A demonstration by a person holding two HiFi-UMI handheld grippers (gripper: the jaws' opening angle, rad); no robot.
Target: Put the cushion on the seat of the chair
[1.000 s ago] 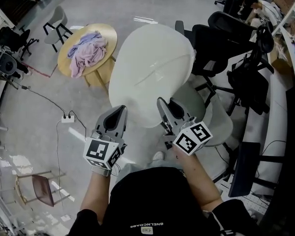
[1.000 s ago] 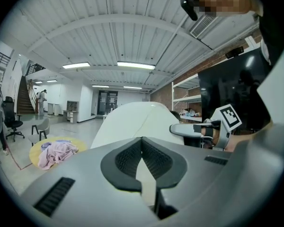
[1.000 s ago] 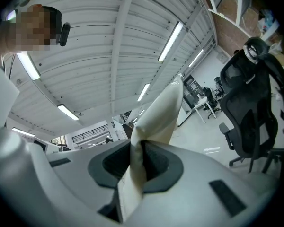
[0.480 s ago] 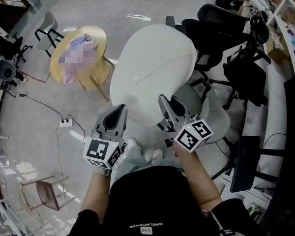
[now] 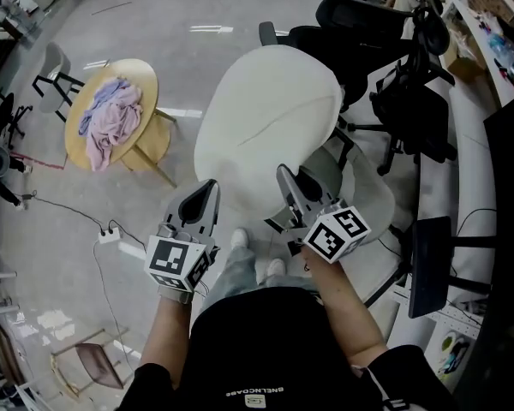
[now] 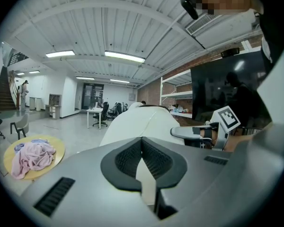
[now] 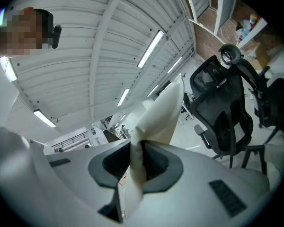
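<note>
Your left claw (image 5: pixel 207 192) is closed on a thin fold of the white cushion (image 5: pixel 270 122), and the fabric shows as a pale strip pinched between its dark pads. Your right claw (image 5: pixel 284 178) is nipped shut in the same way on a thicker bunch of that same near edge, so both claws hold the cushion and neither is empty. From the pinched edge the cushion stretches away from you, with its long axis running forward from your claws. It is held up off the floor and spreads broad ahead of both hands. The pale grey chair (image 5: pixel 373 193) that looks to be the target stands just beyond and to the right of your right claw. Its seat lies partly under the cushion's right-hand side and is mostly covered in the head view, so I cannot say for certain how well the two line up. Your right hand is the nearer one to the chair, so the coming move probably means swinging the cushion rightward and lowering it flat. Black office chairs (image 5: pixel 368 32) crowd behind that chair. Well off to the left, a round counter (image 5: pixel 147 92) carries a heap of pink cloth (image 5: pixel 107 122).
</note>
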